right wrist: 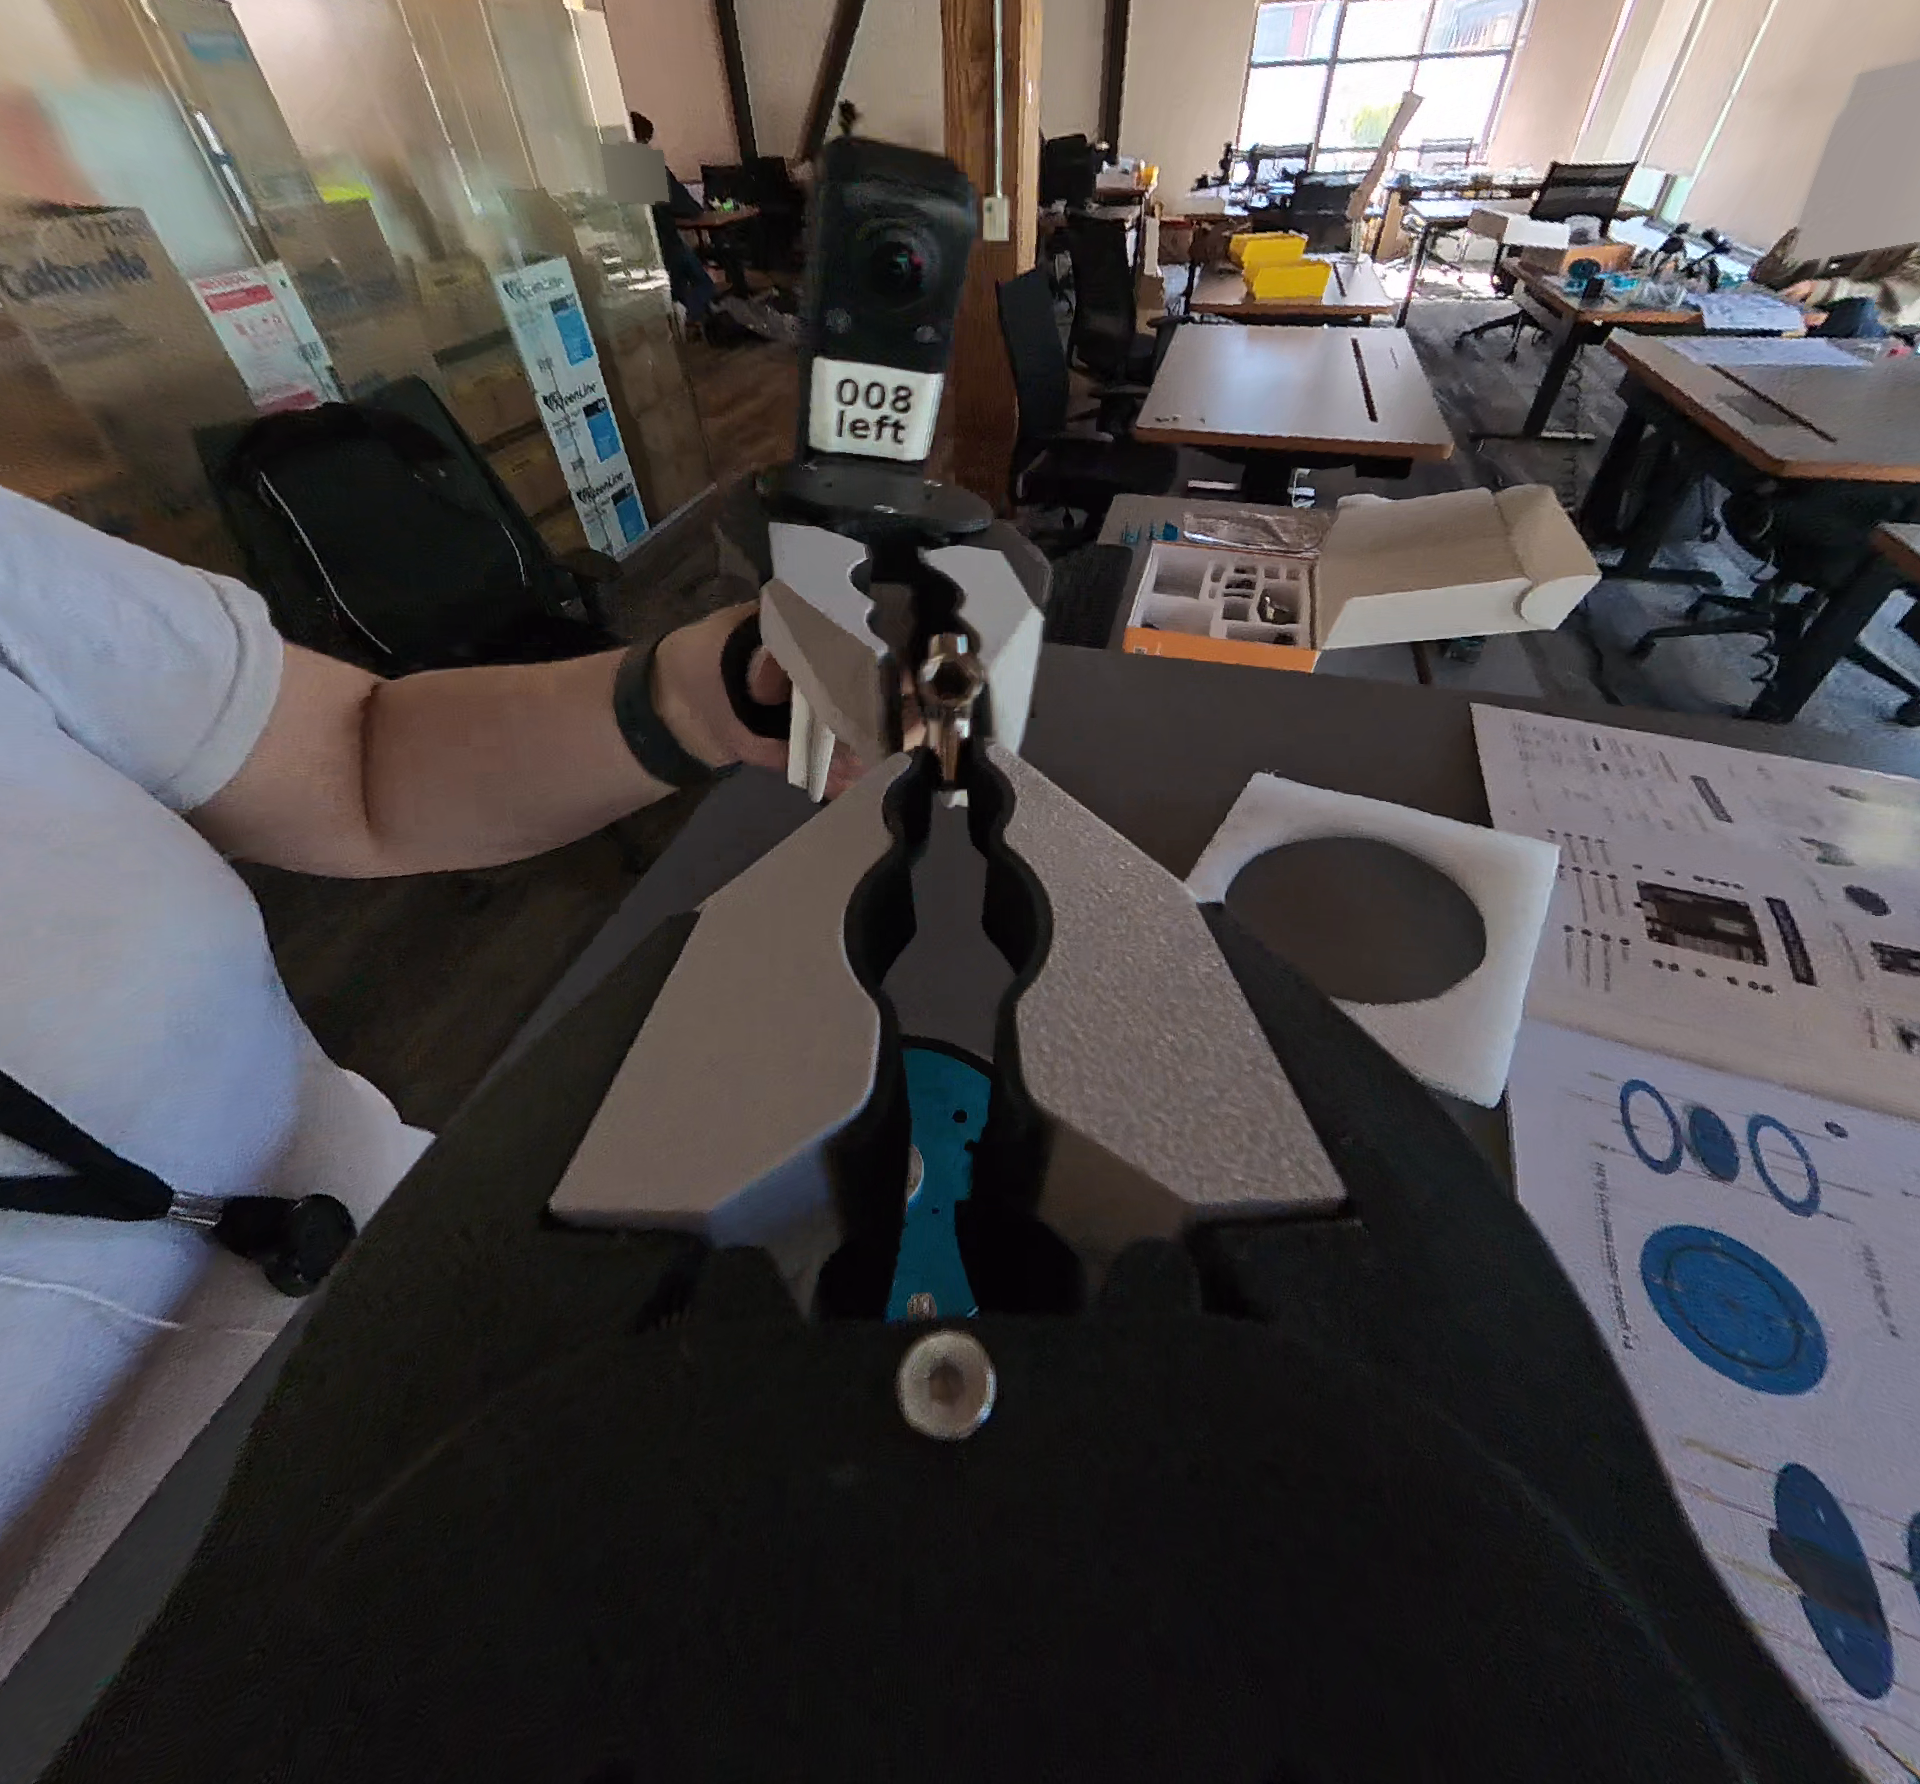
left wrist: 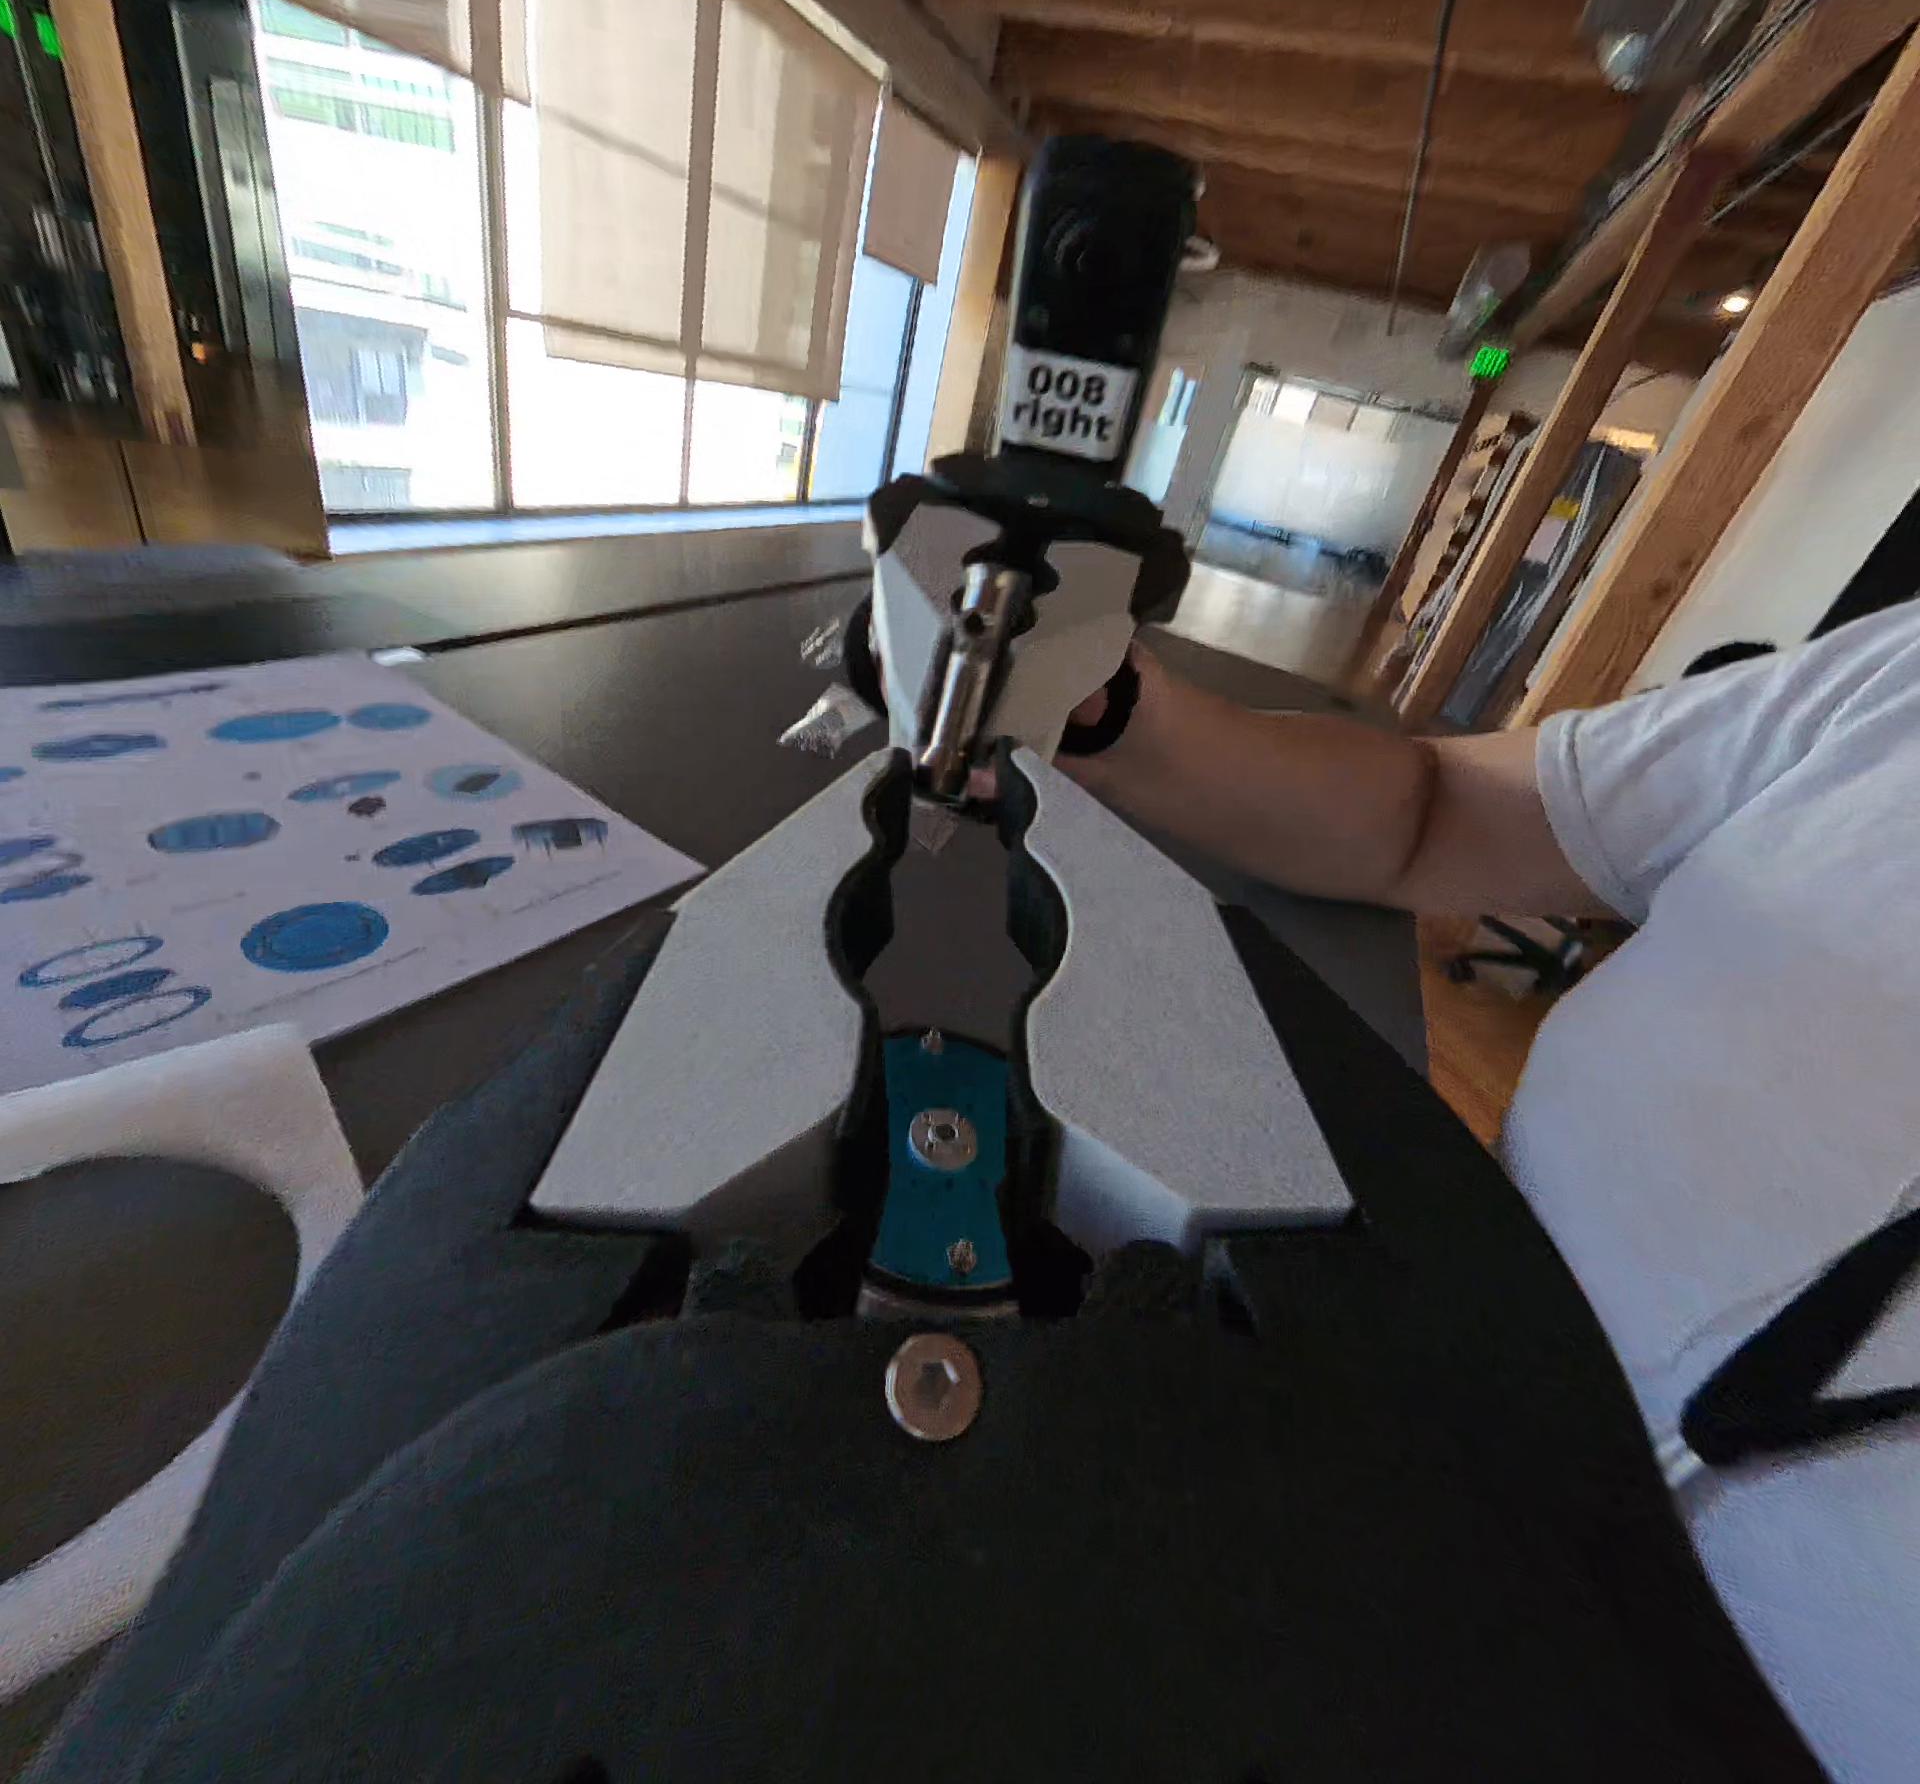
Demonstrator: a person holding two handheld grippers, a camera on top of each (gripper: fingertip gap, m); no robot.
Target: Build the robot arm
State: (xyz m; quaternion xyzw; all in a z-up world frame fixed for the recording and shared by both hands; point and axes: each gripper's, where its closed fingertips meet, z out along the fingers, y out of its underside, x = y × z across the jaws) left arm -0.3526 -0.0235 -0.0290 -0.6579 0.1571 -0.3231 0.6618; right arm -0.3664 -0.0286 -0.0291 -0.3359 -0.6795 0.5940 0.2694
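Nearest the lens is the black body of the left tool (left wrist: 951,794). Its two grey fingers are drawn in until only a narrow slot is left at the tips, which pinch the near end of a shiny metal rod (left wrist: 966,685). The right tool (right wrist: 940,784) faces it tip to tip, closed just as far on the rod's other end. The rod is thus held in the air between them, above the dark counter (left wrist: 644,695). The tips are blurred, so how firmly each side bears on the rod is hard to tell. A person's bare arm (left wrist: 1247,799) reaches in from the right behind the far tool. On the counter to the left lie a white foam pad (left wrist: 156,1100) with a round hole and a paper sheet (left wrist: 260,799) printed with blue rings. Farther off, in the right wrist view, an open box (right wrist: 1226,602) with a foam insert stands at the counter's far edge.
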